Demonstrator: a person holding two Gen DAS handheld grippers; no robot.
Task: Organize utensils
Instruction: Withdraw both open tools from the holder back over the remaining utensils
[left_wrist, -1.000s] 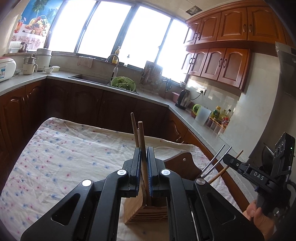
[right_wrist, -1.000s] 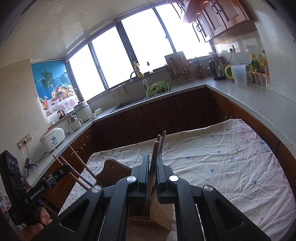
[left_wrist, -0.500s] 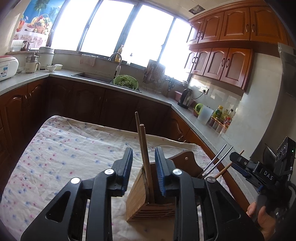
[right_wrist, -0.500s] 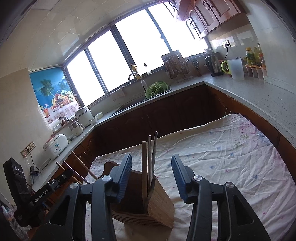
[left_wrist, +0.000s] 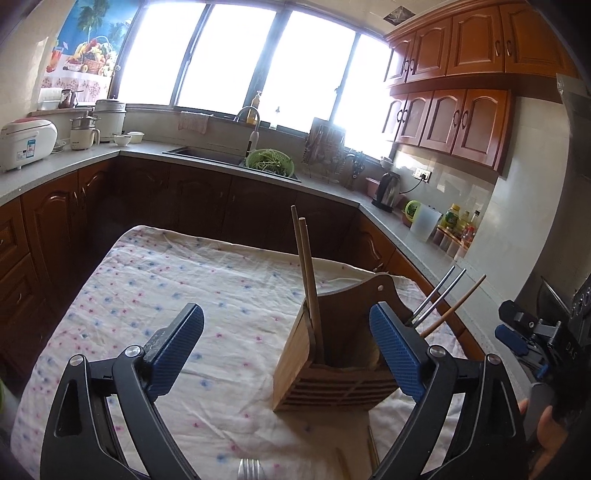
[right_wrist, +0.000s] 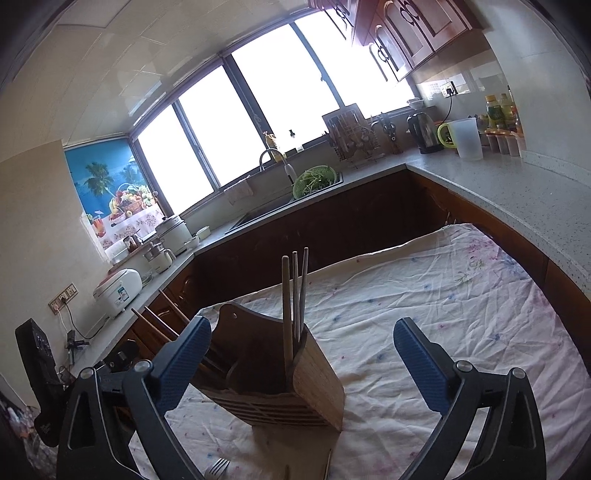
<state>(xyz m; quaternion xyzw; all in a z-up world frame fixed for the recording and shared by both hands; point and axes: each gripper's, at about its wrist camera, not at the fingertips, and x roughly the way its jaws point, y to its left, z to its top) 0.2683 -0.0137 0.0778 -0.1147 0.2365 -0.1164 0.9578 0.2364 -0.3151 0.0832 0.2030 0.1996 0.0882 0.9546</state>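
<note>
Left claw (left_wrist: 286, 338) is spreading, its blue pads (left_wrist: 175, 347) coming wide apart with nothing pinched; the wooden utensil holder (left_wrist: 332, 354) stands just ahead, nearer its right pad than its left, and neither pad presses on it. Right claw (right_wrist: 303, 354) is spreading as well, jaws wide, and the same holder (right_wrist: 280, 373) stands between them toward its left pad, untouched.

Under both claws runs the surface (left_wrist: 155, 280), draped in a white cloth dotted pink and blue, rumpled out ahead of the right claw. The holder stands upright on it, a tall dark back panel with a slatted, lighter front.

Straight ahead of the left claw, two wooden chopsticks (left_wrist: 308, 280) stand in the near left compartment, leaning a touch left. Past its right pad, two metal chopsticks (left_wrist: 437, 295) and one more wooden stick (left_wrist: 456, 306) slant out of the far side. From the right claw, those three (right_wrist: 294, 299) stand close together, nearly upright, in the corner nearest it, while the wooden pair (right_wrist: 159, 321) pokes out beyond its left pad.

Down below the left claw, fork tines (left_wrist: 249, 470) lie on the cloth at the frame's edge. To its far right a hand (left_wrist: 546, 435) grips the other tool's handle.
</note>
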